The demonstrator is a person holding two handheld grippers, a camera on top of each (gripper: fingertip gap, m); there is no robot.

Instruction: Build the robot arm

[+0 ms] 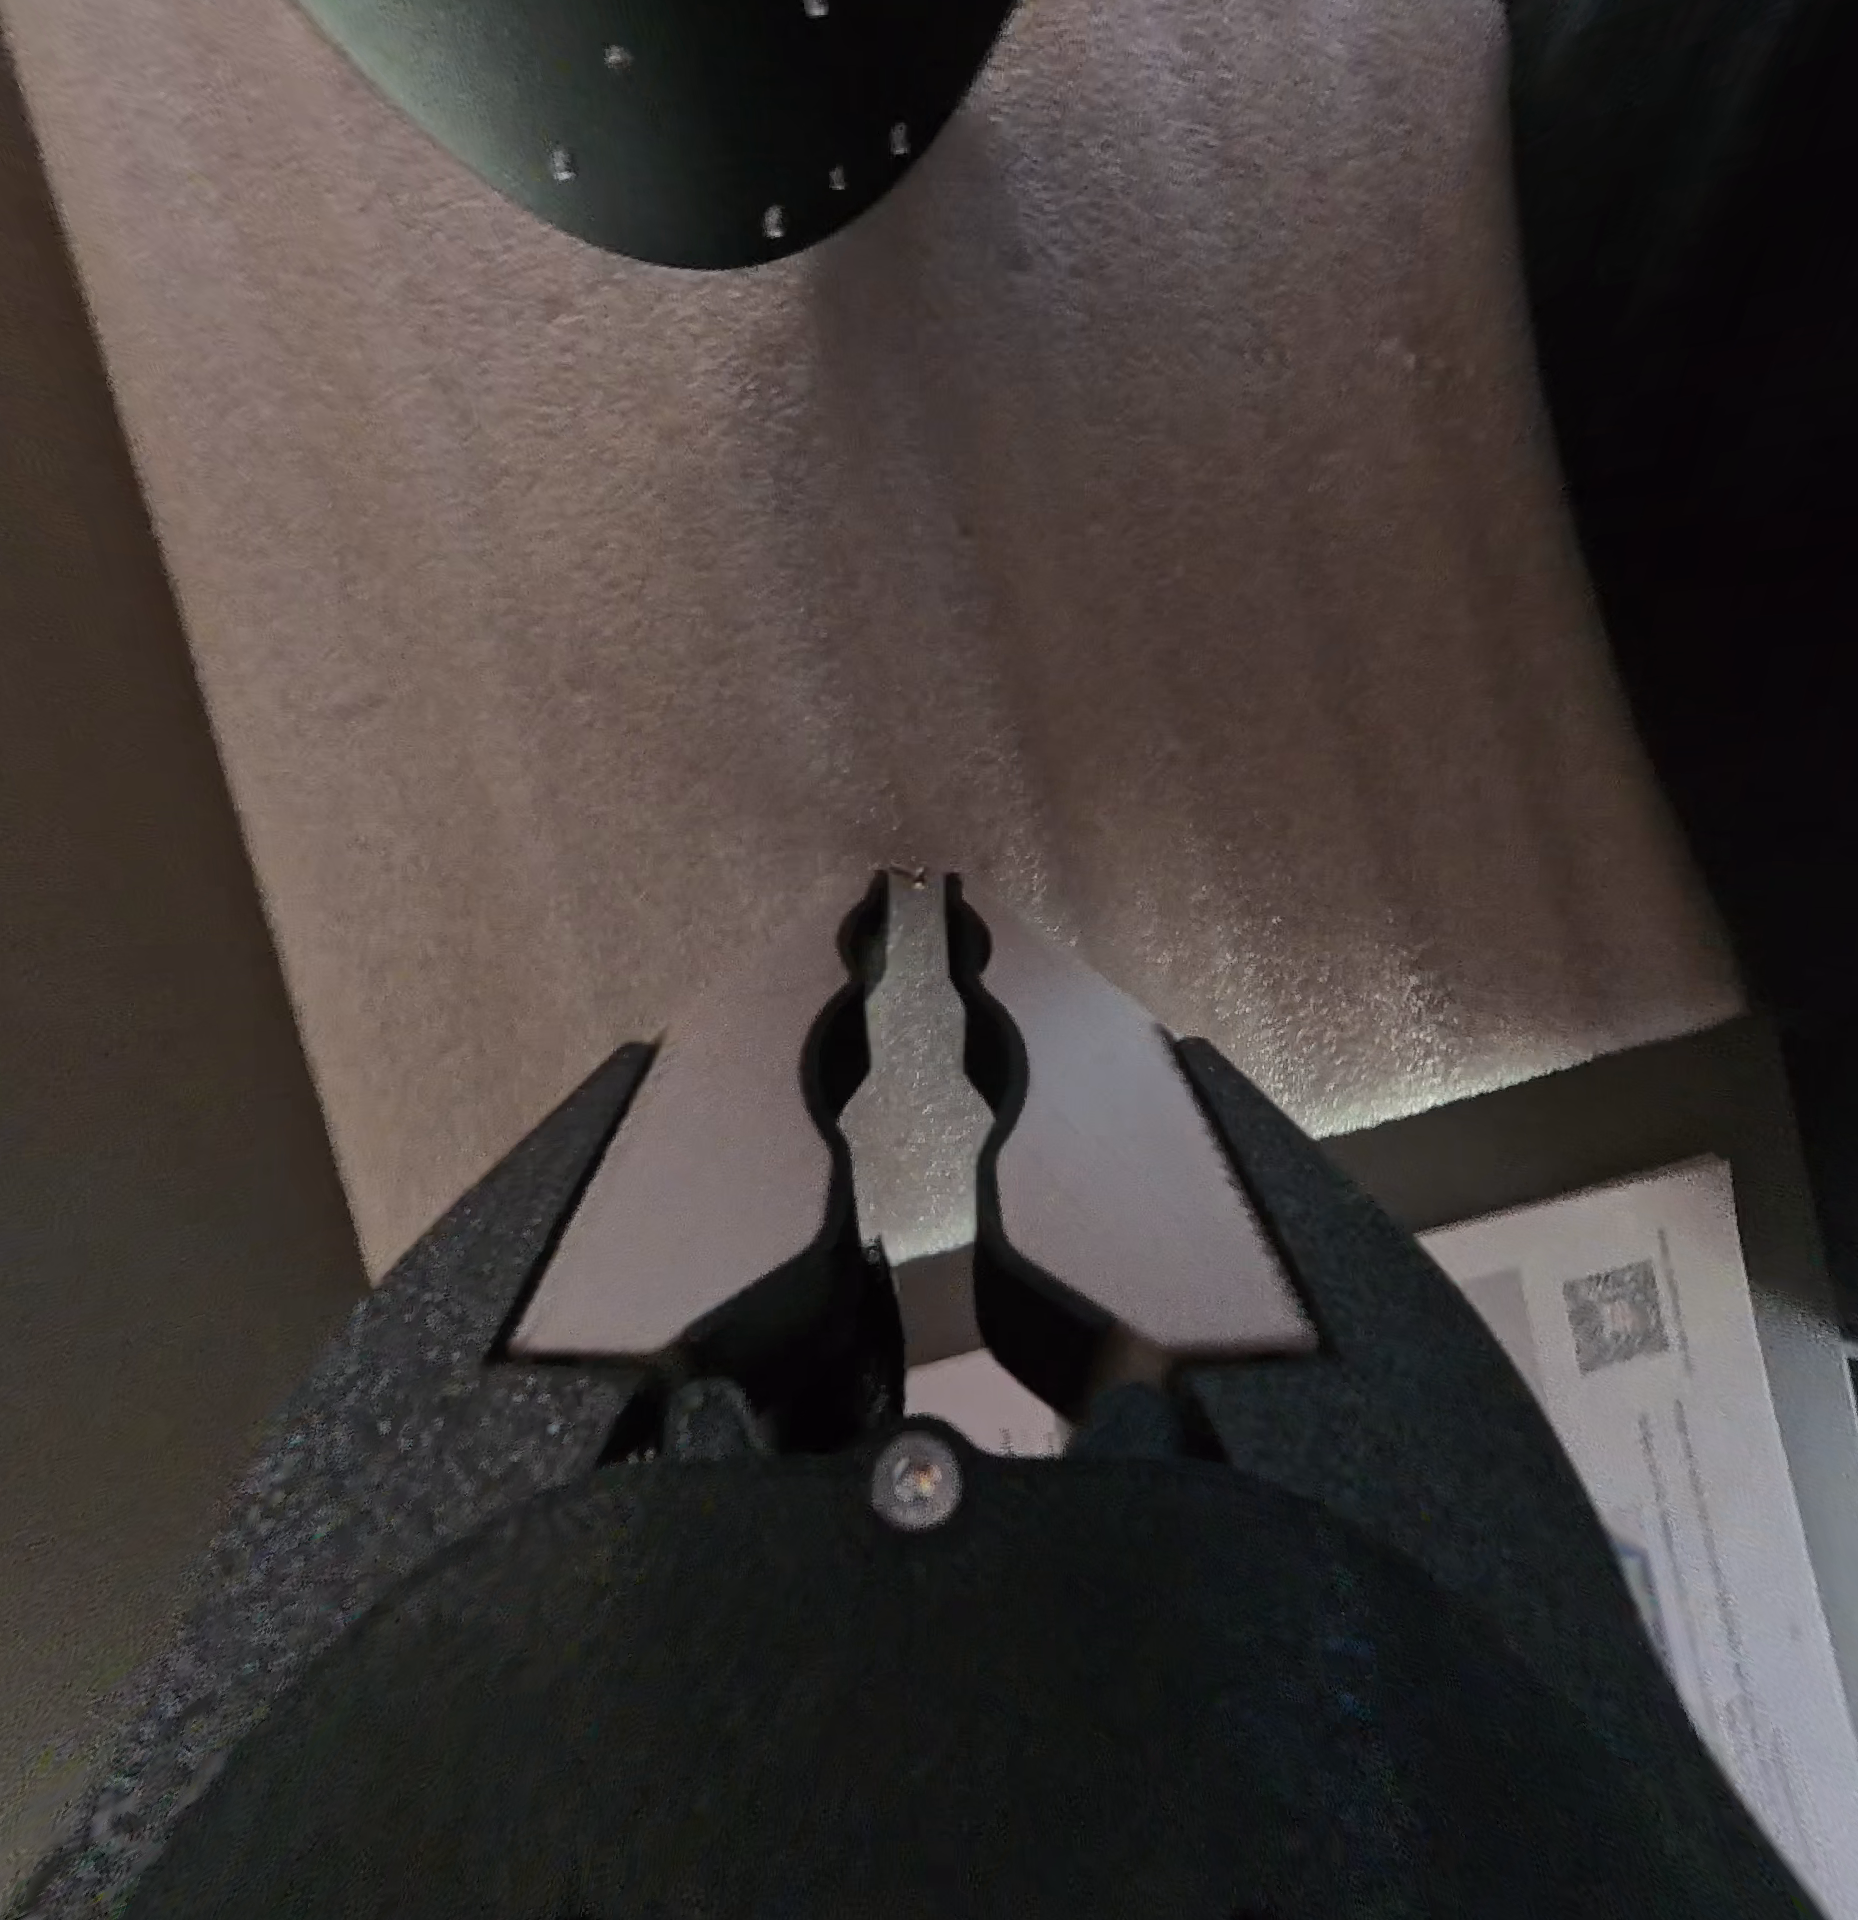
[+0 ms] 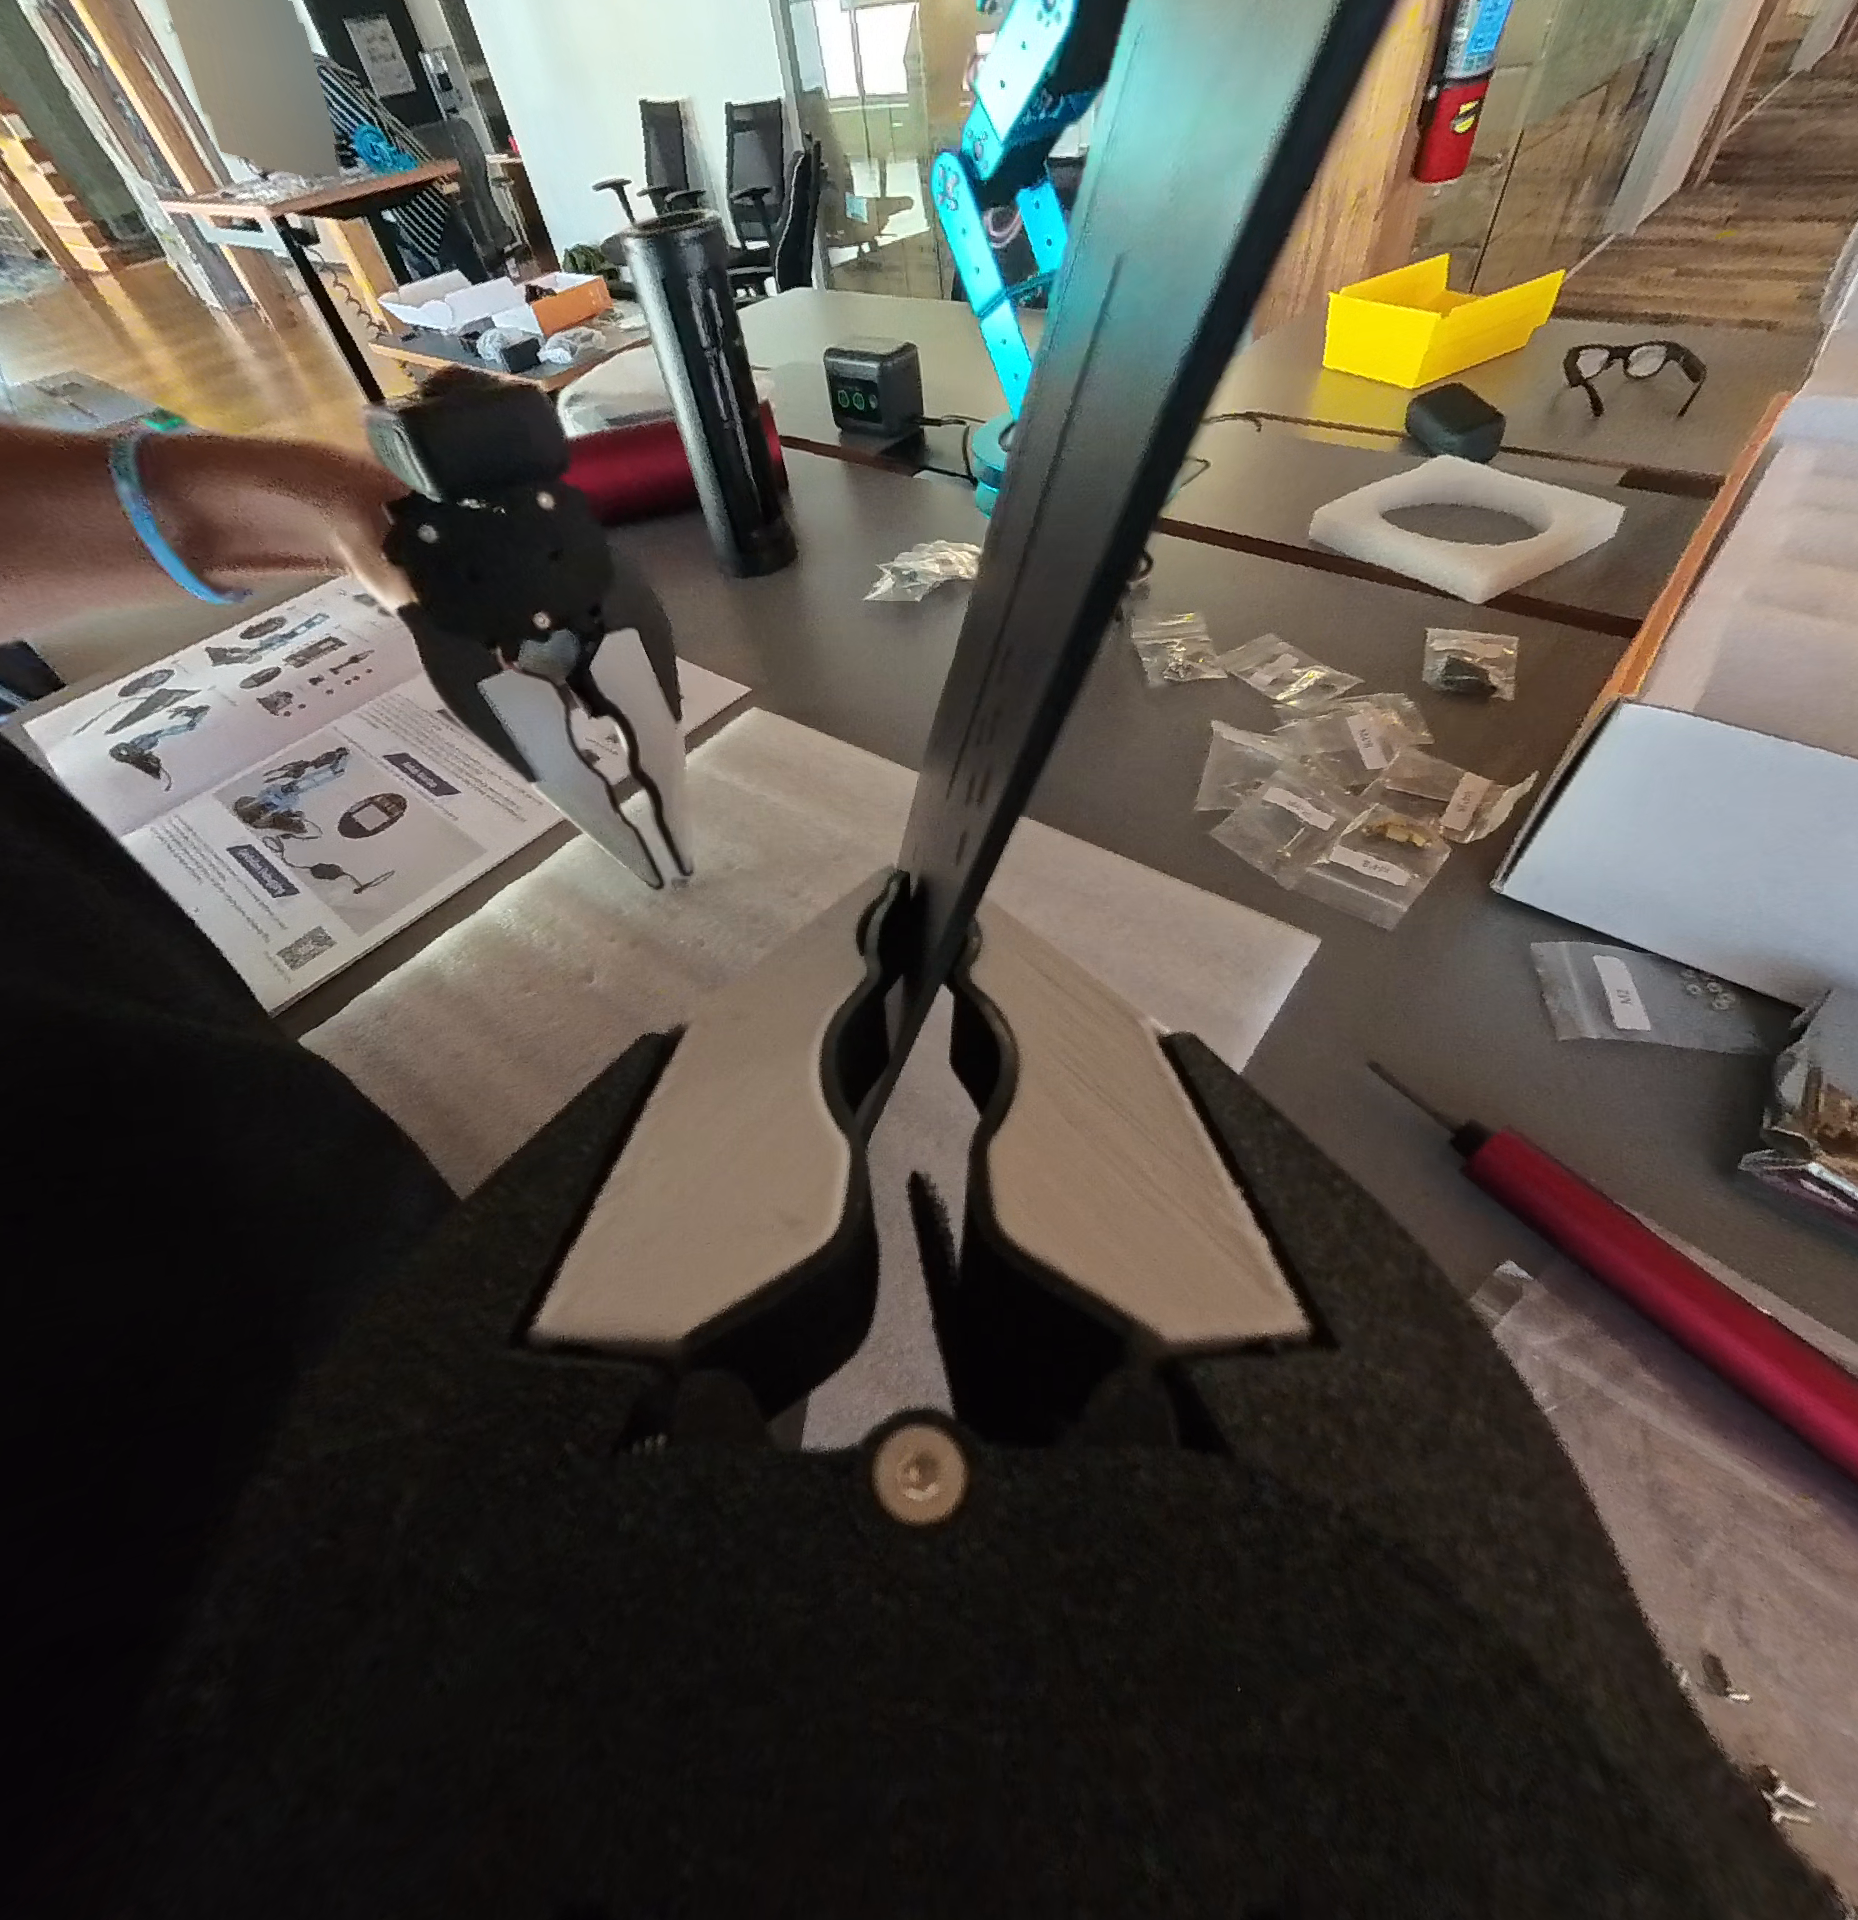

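My right gripper [image 2: 920, 914] is shut on the lower end of a long black flat bar [image 2: 1091, 416] with slots, which rises steeply up and to the right. My left gripper [image 1: 917, 881] points down at a white foam sheet [image 1: 696, 571], tips touching it. Its jaws are nearly closed on a tiny metal piece, like a screw, at the tips. The left gripper also shows in the right wrist view [image 2: 667, 878], held by a hand with a blue wristband [image 2: 151, 509], on the foam sheet [image 2: 800, 821] just left of the bar.
A black rounded plate with small screws [image 1: 676, 114] hangs over the foam's far edge. An open manual [image 2: 281, 810] lies to the left. Beyond are a black cylinder [image 2: 712, 395], a blue robot arm [image 2: 1008, 208], several small hardware bags [image 2: 1320, 790], a white box [image 2: 1683, 831] and a red screwdriver [image 2: 1683, 1309]. Across from one pair of fingers to the other is roughly 25 centimeters.
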